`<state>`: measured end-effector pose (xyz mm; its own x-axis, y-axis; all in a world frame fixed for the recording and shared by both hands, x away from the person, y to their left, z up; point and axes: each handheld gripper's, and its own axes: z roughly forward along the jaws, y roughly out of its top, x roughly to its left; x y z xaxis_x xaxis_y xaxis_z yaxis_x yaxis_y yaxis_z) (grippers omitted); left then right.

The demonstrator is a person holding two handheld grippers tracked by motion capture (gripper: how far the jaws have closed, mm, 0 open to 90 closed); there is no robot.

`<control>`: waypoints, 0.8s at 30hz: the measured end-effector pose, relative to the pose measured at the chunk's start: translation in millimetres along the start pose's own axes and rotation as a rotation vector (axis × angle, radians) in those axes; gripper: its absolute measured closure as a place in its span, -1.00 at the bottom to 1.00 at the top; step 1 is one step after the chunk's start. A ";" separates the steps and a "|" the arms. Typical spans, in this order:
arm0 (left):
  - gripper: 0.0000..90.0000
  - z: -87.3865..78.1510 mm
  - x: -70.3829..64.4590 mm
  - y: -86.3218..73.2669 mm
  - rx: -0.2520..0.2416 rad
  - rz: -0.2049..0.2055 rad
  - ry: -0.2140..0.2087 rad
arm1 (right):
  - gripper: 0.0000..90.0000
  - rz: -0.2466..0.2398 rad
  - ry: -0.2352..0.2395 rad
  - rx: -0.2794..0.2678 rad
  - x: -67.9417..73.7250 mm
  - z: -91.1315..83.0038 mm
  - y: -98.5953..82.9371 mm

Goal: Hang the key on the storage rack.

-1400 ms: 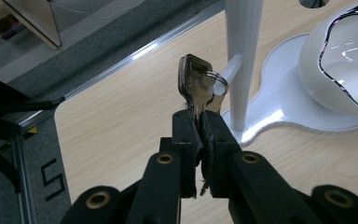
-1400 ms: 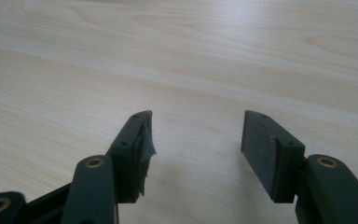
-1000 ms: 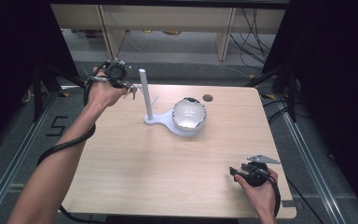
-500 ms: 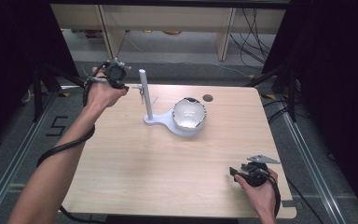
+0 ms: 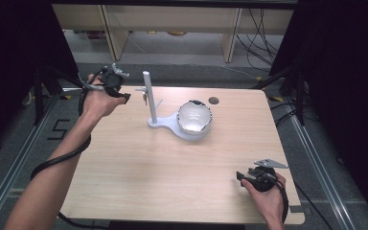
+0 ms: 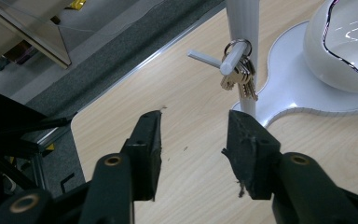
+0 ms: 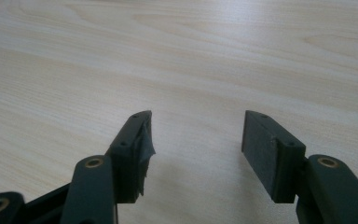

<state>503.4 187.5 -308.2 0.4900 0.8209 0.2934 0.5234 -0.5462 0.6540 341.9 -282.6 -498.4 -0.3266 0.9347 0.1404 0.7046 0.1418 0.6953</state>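
A white stand (image 5: 148, 98) with an upright post rises from a flat white base (image 5: 170, 125) near the table's back middle. A bunch of keys (image 6: 240, 77) hangs by its ring from a short peg (image 6: 233, 57) on the post (image 6: 242, 28). A glossy white bowl (image 5: 195, 117) sits on the same base, to the post's right. My left gripper (image 5: 122, 97) is held open at the table's back left, a short way left of the post, its jaws (image 6: 193, 140) empty and pointing at the keys. My right gripper (image 5: 242, 176) rests open and empty at the front right (image 7: 196, 149).
The light wooden table (image 5: 139, 172) has a round hole (image 5: 213, 100) at the back right of the bowl. Black frame rails and cables run along both sides. Shelving stands beyond the far edge.
The left hand has shifted slightly, with its gripper now a little nearer the post. The right gripper has stayed where it was.
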 end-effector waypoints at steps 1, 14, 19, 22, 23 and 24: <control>0.09 -1.0 -0.3 -1.3 -0.004 0.001 0.002 | -0.03 0.001 0.004 -0.006 -0.2 0.5 0.0; -0.12 -13.4 -4.2 -29.9 -0.068 -0.035 -0.012 | -0.02 0.003 -0.006 -0.010 1.0 0.2 0.3; -0.15 -18.4 -4.2 -35.7 -0.082 -0.042 -0.009 | -0.02 0.011 0.002 -0.005 1.9 -1.4 0.6; -0.16 -21.8 -5.3 -40.2 -0.090 -0.048 -0.006 | -0.02 0.012 -0.006 -0.002 2.5 -2.0 0.8; -0.17 -22.4 -5.7 -42.0 -0.094 -0.054 -0.009 | -0.02 0.004 -0.008 -0.007 2.0 -1.9 0.8; -0.17 -23.5 -6.5 -44.8 -0.095 -0.054 -0.008 | -0.02 0.002 -0.008 -0.007 1.9 -2.0 0.8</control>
<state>460.4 210.6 -322.9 0.4687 0.8470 0.2507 0.4808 -0.4827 0.7320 340.6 -281.3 -496.1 -0.3200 0.9375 0.1365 0.7009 0.1373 0.6999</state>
